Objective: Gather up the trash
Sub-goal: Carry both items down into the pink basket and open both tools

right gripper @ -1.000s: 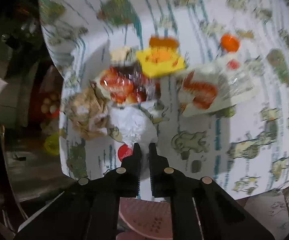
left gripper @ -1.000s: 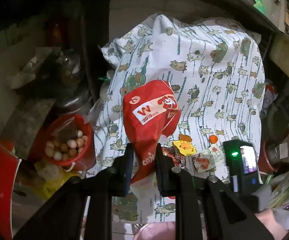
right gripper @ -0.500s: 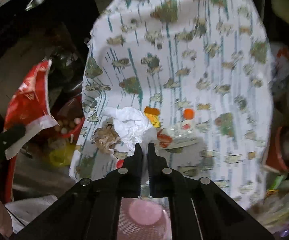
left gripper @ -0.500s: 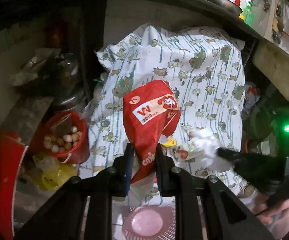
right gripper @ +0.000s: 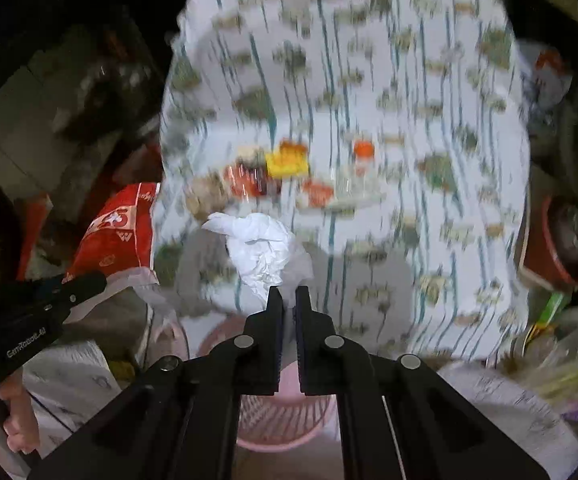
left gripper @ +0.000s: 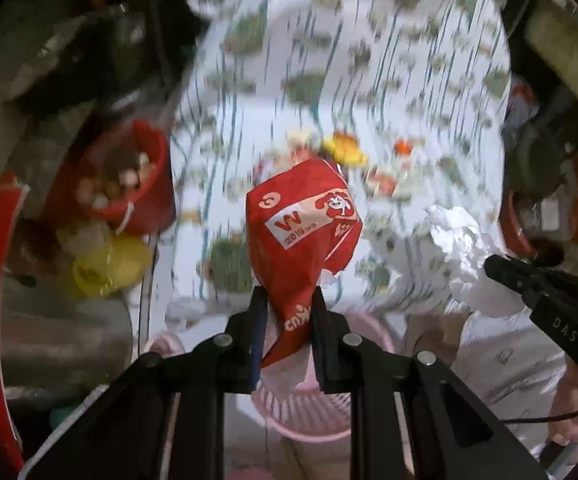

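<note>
Below me, filling the upper middle of both frames, lies the white patterned cloth-covered surface (right gripper: 369,92), blurred, with small leftover wrappers, a yellow scrap (right gripper: 287,162) among them, clustered at its centre. At the bottom middle sits the pink slatted plastic basket (right gripper: 285,420), partly hidden behind my fingers. My left gripper (left gripper: 287,312) pinches the tail of a crumpled red printed paper bag (left gripper: 303,232), which stands up over the basket's rim in the lower centre. My right gripper (right gripper: 287,308) has its fingers pressed nearly together on a wad of white crumpled tissue (right gripper: 263,250), hanging just above the basket. I judge the risk is in letting go: both pieces are light and bulky, held only by an edge, so either could catch the rim and tumble outside.
</note>
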